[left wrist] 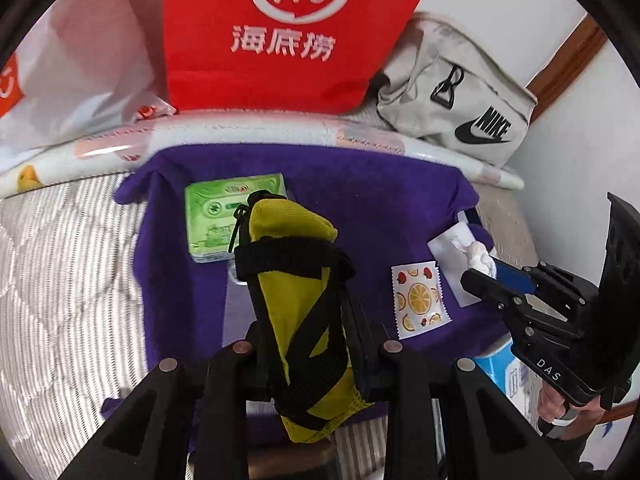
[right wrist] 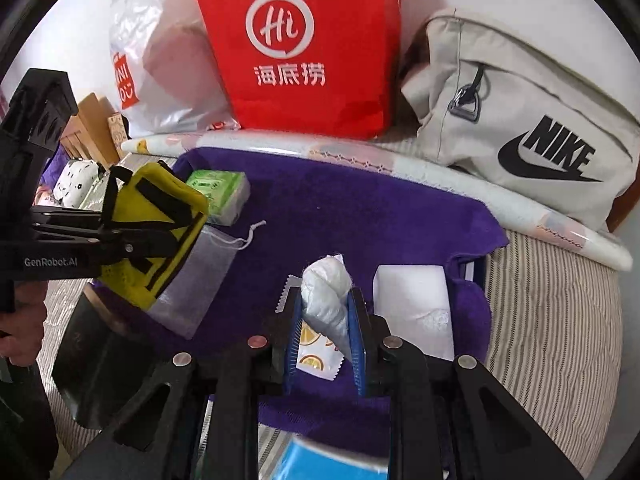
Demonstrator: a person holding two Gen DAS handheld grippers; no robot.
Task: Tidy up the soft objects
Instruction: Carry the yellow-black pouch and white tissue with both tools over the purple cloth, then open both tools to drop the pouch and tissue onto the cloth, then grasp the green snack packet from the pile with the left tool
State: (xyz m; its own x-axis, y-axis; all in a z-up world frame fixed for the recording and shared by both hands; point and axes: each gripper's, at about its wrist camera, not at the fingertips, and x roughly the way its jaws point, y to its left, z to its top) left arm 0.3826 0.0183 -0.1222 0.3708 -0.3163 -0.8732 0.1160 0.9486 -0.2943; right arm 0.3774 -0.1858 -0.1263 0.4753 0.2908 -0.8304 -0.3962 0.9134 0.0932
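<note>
Currently the left gripper (left wrist: 304,344) fingers clamp a soft, light yellow-and-black fabric pouch (left wrist: 296,300) mid-body, while the right gripper (right wrist: 326,340) pinches a limp crumpled white tissue wad (right wrist: 326,292).

My left gripper (left wrist: 308,344) holds the strapped pouch (left wrist: 296,312) over the cloth's (left wrist: 360,200) near left part; the tissue pack (left wrist: 224,216) lies behind it toward the far left corner. The fruit sachet (left wrist: 420,300) lies near the right edge, beneath the wad (right wrist: 326,296) in my right gripper (right wrist: 326,332). Behind the cloth's far edge stand the paper bag (left wrist: 280,60) and, to its right, the waist bag (left wrist: 460,96).
</note>
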